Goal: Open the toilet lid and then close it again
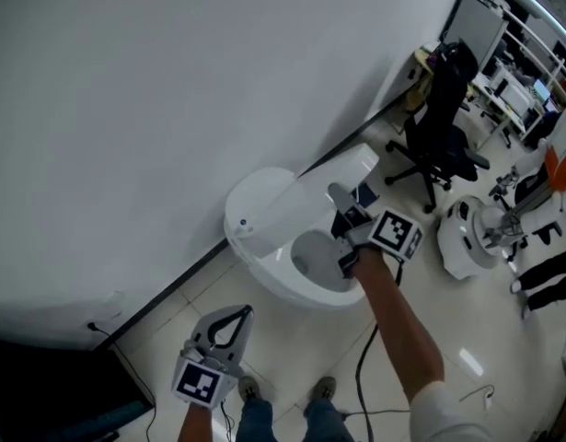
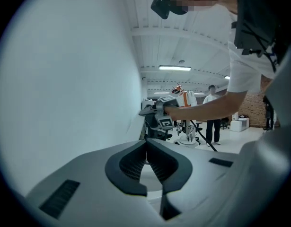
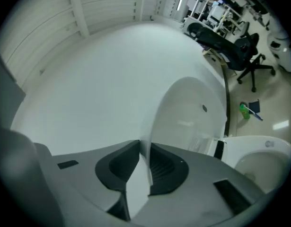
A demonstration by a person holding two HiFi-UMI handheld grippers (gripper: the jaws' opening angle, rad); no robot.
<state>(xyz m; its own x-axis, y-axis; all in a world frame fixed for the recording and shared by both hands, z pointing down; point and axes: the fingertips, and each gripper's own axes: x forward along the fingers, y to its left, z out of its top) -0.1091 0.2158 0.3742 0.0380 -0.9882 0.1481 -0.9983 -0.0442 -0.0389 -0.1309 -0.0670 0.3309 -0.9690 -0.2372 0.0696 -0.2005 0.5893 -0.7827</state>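
Note:
A white toilet [image 1: 273,274] stands against the wall with its bowl open. Its lid [image 1: 324,191] is raised and leans toward the wall. My right gripper [image 1: 343,214] is at the lid's free edge, shut on it. In the right gripper view the thin white lid edge [image 3: 146,160] runs between the dark pads [image 3: 164,167], and the lid [image 3: 188,112] rises ahead, with the bowl [image 3: 259,162] at the right. My left gripper [image 1: 242,314] hangs low in front of the toilet, away from it. In the left gripper view, my left gripper [image 2: 146,143] has its jaws meeting at the tips with nothing between them.
A black office chair [image 1: 444,127] and a white machine base [image 1: 467,238] stand to the right of the toilet. A cable [image 1: 361,366] trails over the tiled floor by my shoes [image 1: 250,389]. A dark cabinet [image 1: 52,394] fills the bottom left. A green bottle [image 3: 243,109] lies beside the toilet.

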